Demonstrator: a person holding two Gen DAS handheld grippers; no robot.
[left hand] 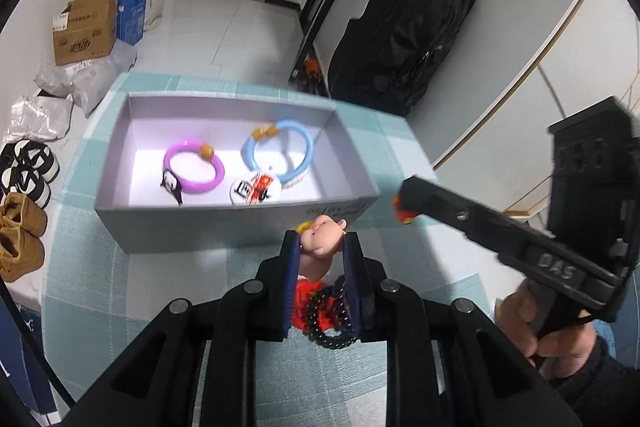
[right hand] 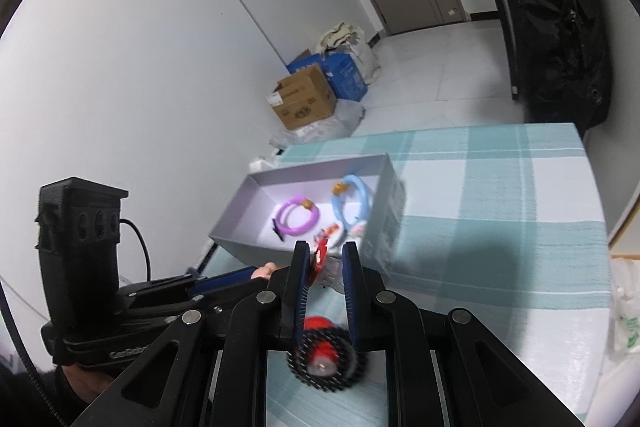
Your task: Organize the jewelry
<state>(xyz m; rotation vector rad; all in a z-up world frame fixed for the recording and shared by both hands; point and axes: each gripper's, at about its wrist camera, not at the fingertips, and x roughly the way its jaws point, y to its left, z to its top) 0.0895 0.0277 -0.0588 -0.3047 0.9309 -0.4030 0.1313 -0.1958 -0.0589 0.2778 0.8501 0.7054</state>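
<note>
**Charms held near the box's front wall**

The box (left hand: 224,227) sits at 12 o'clock on the checked surface (left hand: 408,155), bare cloth at 3. Inside: purple bangle (left hand: 195,167), blue bangle (left hand: 280,151), badge (left hand: 253,189). Left hand-held gripper (left hand: 322,247) clamps a doll charm (left hand: 320,235); right hand-held gripper (right hand: 325,259) pinches a red charm (right hand: 320,257). Black beads (left hand: 334,319) lie beneath.

The worktop (left hand: 80,247) wears a woven checked cloth, matt and slightly ribbed. The box (left hand: 200,227) looks like smooth matt card. The purple bangle (left hand: 194,169) and blue bangle (left hand: 298,151) are glossy plastic. The bead bracelet (left hand: 328,311) shines darkly. The left hand-held gripper (left hand: 322,251) is matt black plastic with metal pivot pins and ribbed blue pads.
</note>
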